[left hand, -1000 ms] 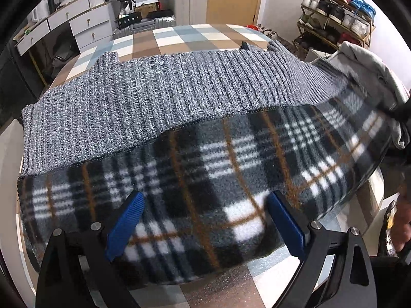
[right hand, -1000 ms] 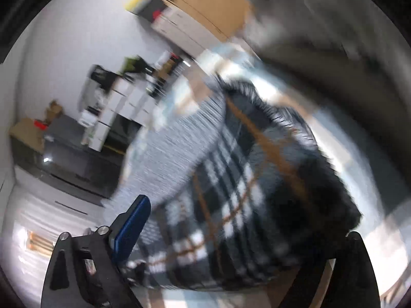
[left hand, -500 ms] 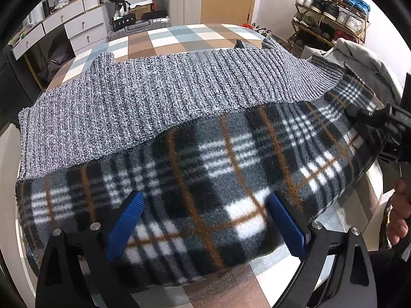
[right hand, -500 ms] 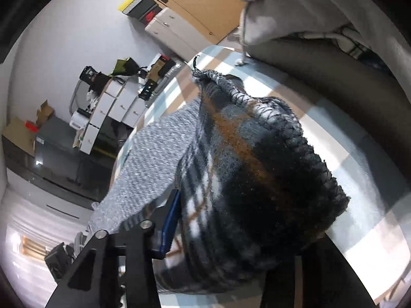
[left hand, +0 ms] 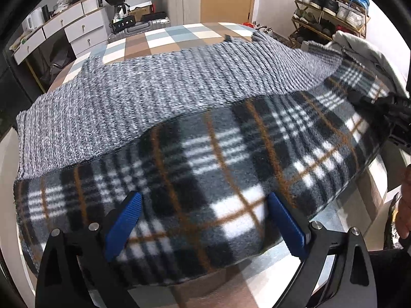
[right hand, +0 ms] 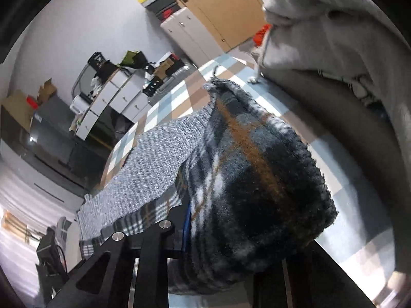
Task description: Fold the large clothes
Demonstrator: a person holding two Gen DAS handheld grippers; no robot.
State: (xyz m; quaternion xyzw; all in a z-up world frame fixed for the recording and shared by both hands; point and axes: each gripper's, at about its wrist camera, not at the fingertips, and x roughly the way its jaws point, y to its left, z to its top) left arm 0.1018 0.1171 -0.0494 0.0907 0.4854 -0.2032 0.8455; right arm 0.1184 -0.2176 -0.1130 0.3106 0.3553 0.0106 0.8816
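A large garment, grey knit [left hand: 159, 89] outside and plaid fleece [left hand: 231, 159] inside, lies spread on the checked table [left hand: 179, 36]. My left gripper [left hand: 205, 220] stands open at the near folded edge; the plaid bulges between its blue pads [left hand: 123, 225] without being pinched. At the garment's right corner my right gripper [right hand: 246, 241] has its jaws closing on a bunched lump of plaid fleece [right hand: 257, 179]. One blue pad presses the fabric; the other finger is hidden behind it. The left wrist view shows the right gripper [left hand: 370, 101] at the far right.
A heap of light grey clothes [left hand: 364, 48] lies just past the garment's right corner, seen close in the right wrist view as grey clothes [right hand: 334, 25]. Beyond the table stand white drawers [left hand: 64, 30], a suitcase [left hand: 143, 27] and a shoe rack [left hand: 331, 2]. A hand [left hand: 404, 213] shows at the right edge.
My right gripper came onto the garment's right corner and its jaws narrowed from wide apart to pinching the plaid. The left gripper has stayed put and open.
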